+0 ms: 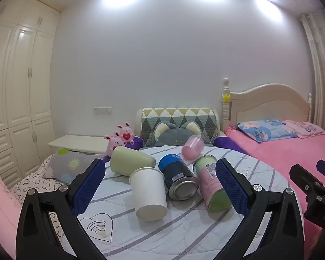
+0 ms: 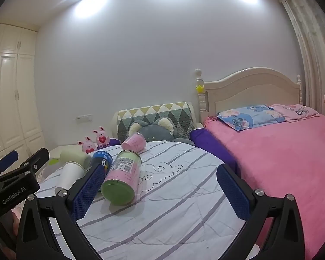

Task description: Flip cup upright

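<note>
Your left gripper (image 1: 160, 182) hangs with its blue-padded jaws wide apart and nothing between them, and your right gripper (image 2: 160, 186) is spread just the same over bare bedding. Below both lies the white quilted bedspread with grey stripes (image 1: 184, 234), soft and uneven, so anything you stand on it may tip. On it, the pale green cylindrical tumbler (image 1: 131, 162) lies on its side at the back left, and the pink-and-green labelled jar (image 1: 212, 186) lies at the right, touching the dark blue metal can (image 1: 177, 177) beside it. Your target, I judge, is the white paper cup (image 1: 149, 192), lying on its side in the middle with its closed base toward you and its open mouth pointing away, pressed against the blue can. That crowding is the risk: closing your jaws around the cup could nudge the can and set it rolling, and squeezing thin paper too hard could crush the wall. The small translucent pink cup (image 1: 192, 147) lies furthest back, near the pillows.
</note>
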The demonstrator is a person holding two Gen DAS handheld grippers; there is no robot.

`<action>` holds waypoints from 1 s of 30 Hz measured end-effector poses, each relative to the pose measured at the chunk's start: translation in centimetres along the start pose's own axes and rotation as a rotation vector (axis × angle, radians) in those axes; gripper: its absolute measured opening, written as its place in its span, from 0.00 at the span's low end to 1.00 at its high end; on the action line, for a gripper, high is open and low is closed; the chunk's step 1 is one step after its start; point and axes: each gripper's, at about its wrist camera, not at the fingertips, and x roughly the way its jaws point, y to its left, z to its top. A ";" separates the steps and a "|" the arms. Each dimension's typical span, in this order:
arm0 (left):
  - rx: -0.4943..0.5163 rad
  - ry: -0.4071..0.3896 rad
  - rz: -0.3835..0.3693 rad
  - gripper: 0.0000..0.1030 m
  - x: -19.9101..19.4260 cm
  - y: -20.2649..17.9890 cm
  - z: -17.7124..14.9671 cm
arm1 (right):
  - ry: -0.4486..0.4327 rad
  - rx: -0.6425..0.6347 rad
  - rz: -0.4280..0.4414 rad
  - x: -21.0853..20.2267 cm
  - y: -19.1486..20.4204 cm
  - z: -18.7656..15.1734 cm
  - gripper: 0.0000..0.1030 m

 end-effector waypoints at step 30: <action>-0.008 -0.021 -0.002 1.00 -0.4 0.2 -0.2 | 0.029 0.004 -0.005 0.5 -0.6 0.0 1.00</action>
